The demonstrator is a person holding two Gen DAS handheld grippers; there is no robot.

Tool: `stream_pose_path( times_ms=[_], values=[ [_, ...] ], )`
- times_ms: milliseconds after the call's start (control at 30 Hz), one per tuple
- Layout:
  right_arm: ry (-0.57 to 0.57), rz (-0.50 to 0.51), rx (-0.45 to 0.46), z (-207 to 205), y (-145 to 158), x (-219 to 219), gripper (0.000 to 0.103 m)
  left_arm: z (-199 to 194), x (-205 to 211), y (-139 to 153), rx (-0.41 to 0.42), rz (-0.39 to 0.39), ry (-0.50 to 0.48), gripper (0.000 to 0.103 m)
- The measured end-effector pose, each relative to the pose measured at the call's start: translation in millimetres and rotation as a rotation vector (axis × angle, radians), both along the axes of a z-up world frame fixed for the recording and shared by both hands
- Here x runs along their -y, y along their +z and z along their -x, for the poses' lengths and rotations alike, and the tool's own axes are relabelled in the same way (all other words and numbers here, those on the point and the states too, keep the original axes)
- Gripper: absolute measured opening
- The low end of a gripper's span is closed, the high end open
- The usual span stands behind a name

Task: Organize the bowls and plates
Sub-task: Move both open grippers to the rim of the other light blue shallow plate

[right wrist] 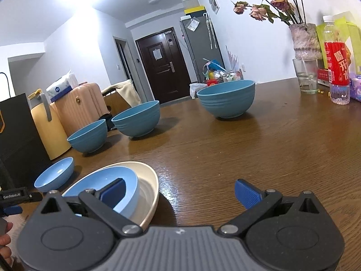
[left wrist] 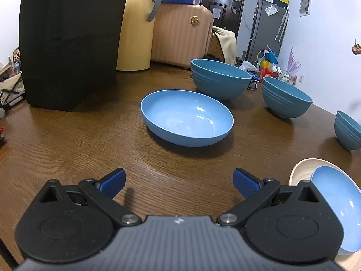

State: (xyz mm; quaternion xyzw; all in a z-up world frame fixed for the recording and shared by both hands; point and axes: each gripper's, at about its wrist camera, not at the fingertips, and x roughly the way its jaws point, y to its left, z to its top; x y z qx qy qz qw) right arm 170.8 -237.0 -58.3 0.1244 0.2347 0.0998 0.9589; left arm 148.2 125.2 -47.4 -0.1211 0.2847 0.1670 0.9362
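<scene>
"GenRobot.AI" on black device (right wrist: pixel 14 197), Chinese-lettered bottle label (right wrist: pixel 337 66)

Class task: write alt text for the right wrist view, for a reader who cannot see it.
An open right gripper hovers over a wooden table, beside a light blue plate nested in a cream plate. Three teal bowls stand beyond.

Brown wood grain across the table (left wrist: pixel 67 140). Light blue on the shallow plate (left wrist: pixel 187 117) at its middle; deeper teal-blue, ribbed in bands, on the three bowls (left wrist: pixel 220 79) (left wrist: pixel 285 97) (right wrist: pixel 226 98) behind that plate. Cream on the plate (right wrist: pixel 147 180) nearest the table's front edge, a light blue one (right wrist: pixel 106 180) nested inside. Royal-blue pads (left wrist: pixel 114 180) on black fingers. Pale yellow on the flask (left wrist: pixel 135 33) behind, pinkish, perhaps peach, ribbing on the suitcase (left wrist: pixel 180 33). Red label on the bottle (right wrist: pixel 336 67).
</scene>
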Motion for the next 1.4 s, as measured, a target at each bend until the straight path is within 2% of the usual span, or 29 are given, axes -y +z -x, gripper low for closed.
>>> stream_pose_path(
  times_ms=[333, 533, 700, 833, 1167, 1400],
  values=[
    [-0.054, 0.012, 0.023, 4.7, 4.4, -3.7, 0.103, 3.5, -4.6, -0.2, 0.002, 0.037, -0.016, 0.103],
    [-0.090, -0.002, 0.053, 11.1, 24.3, -18.0, 0.103, 3.5, -11.2, -0.3, -0.002, 0.083, -0.062, 0.103],
    [-0.104, -0.024, 0.074, 12.1, 43.7, -39.9, 0.103, -1.1, -13.2, -0.4, -0.049, 0.048, -0.098, 0.103],
    [-0.072, -0.053, 0.051, 3.6, 54.8, -65.9, 0.103, -2.6, -14.9, 5.2, -0.073, 0.020, -0.106, 0.103],
    [0.044, -0.014, -0.022, -19.2, 73.5, -143.1, 0.103, 1.1, -24.9, 36.8, -0.045, -0.029, -0.099, 0.103],
    [0.075, -0.003, -0.100, -38.8, 81.0, -189.1, 0.103, -9.8, -48.1, 48.6, -0.075, -0.001, -0.086, 0.103]
  ],
)
